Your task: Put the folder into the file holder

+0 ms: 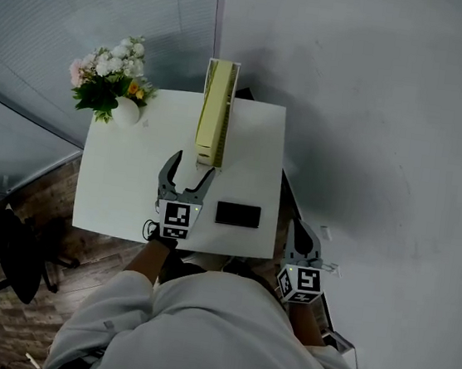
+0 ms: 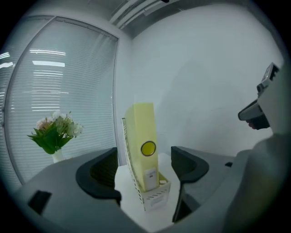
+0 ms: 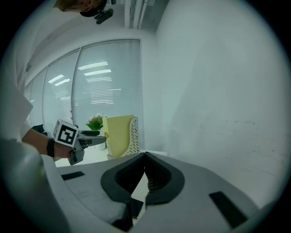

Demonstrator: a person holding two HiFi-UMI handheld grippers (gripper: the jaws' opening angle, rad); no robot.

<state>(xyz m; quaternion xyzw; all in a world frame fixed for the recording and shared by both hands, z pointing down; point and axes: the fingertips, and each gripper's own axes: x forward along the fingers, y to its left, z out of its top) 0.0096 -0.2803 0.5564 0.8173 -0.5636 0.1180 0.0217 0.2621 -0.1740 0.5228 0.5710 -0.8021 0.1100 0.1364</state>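
A pale yellow folder [image 1: 217, 103] stands upright inside the white perforated file holder [image 1: 221, 149] at the back middle of the white table [image 1: 122, 183]. My left gripper [image 1: 192, 166] hovers just in front of the holder's near end, jaws spread wide and holding nothing. In the left gripper view the folder [image 2: 142, 145] and holder [image 2: 154, 198] stand a little beyond the open left gripper [image 2: 143, 170]. My right gripper [image 1: 301, 232] hangs off the table's right edge near my body. Its jaws meet in the right gripper view, right gripper [image 3: 145, 159], with nothing between them.
A white vase of flowers [image 1: 110, 81] stands at the table's back left corner. A flat black device [image 1: 237, 214] lies near the front right. A grey wall is on the right, window blinds behind, and a dark office chair [image 1: 5, 256] at the lower left.
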